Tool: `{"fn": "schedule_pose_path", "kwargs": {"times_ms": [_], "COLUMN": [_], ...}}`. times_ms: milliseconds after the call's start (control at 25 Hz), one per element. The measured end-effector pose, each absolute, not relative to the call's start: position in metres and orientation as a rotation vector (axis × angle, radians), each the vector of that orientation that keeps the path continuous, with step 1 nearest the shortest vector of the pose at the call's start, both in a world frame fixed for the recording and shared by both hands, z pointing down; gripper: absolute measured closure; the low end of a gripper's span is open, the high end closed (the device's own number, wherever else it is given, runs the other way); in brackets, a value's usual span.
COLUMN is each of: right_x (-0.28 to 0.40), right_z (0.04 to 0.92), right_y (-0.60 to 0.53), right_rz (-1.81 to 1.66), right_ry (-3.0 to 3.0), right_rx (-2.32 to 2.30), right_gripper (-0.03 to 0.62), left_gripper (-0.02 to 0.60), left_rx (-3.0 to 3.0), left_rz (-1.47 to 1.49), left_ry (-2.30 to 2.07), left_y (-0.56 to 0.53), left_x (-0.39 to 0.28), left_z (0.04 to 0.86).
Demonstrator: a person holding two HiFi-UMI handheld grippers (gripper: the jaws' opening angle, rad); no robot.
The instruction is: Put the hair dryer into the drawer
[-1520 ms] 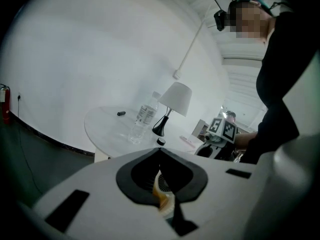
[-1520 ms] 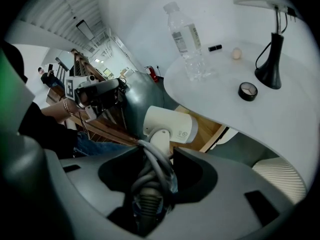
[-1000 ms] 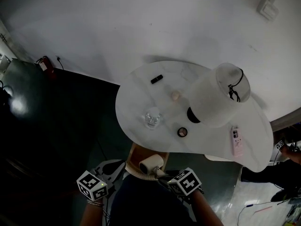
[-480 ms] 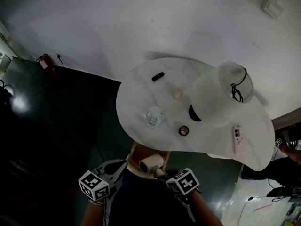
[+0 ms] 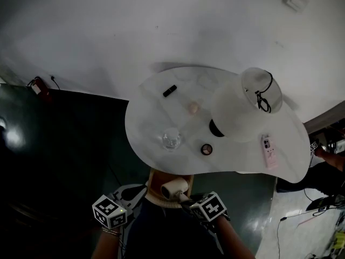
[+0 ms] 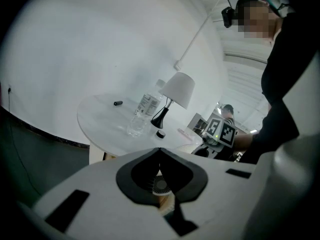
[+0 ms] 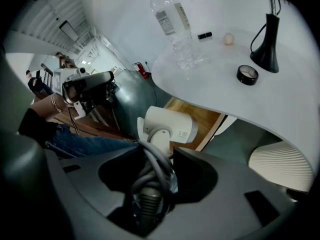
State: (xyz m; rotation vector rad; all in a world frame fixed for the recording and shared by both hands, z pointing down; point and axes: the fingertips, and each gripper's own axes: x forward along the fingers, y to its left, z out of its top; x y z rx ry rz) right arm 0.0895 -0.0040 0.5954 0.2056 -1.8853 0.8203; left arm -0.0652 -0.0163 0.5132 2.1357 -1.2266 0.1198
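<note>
The white hair dryer (image 5: 173, 188) hangs just below the table's near edge, in front of the wooden drawer (image 5: 160, 176). My right gripper (image 5: 187, 199) is shut on its handle. In the right gripper view the dryer (image 7: 167, 126) rises from the jaws of the right gripper (image 7: 157, 156), its grey cord (image 7: 150, 176) coiled round the handle, and the drawer (image 7: 200, 123) lies behind it. My left gripper (image 5: 131, 195) sits a little left of the dryer, apart from it. The jaws of the left gripper (image 6: 160, 156) stand shut and empty, and the dryer's round grille (image 6: 161, 185) shows through their notch.
The rounded white table (image 5: 156, 117) carries a white lamp (image 5: 237, 112), a clear bottle (image 5: 171, 140), a pink phone (image 5: 267, 150), a small round compact (image 5: 206, 149), a pale ball (image 5: 193, 108) and a black stick (image 5: 169, 90). Dark flooring lies to the left. A ribbed white bin (image 7: 280, 166) stands under the table.
The head view has swung slightly, so the table sits a little further left in it. Both grippers and the dryer hold nearly the same place.
</note>
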Motion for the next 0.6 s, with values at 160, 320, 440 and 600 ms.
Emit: {"fn": "schedule_pose_path", "kwargs": {"times_ms": [160,320,440,600], "right_x": [0.08,0.066,0.06,0.062], "right_z": [0.6,0.604,0.607,0.614], "right_y": [-0.003,-0.001,-0.003,-0.008], "right_rz": [0.838,0.866,0.882,0.887], "right_ry": [-1.874,-1.866,-1.853,-1.806], "right_rx": [0.258,0.311,0.349,0.433], "right_gripper": [0.387,0.387,0.387,0.387], "left_gripper": [0.574,0.574,0.574,0.574], "left_rx": [2.159,2.166,2.167,2.185], "left_rz": [0.14,0.173,0.204,0.225], "left_ry": [-1.164,-1.112,-1.072,-1.011], "left_y": [-0.019,-0.019,-0.022,-0.026], "left_x": [-0.073,-0.085,-0.092,-0.098], "left_z": [0.518,0.522,0.528,0.535]}}
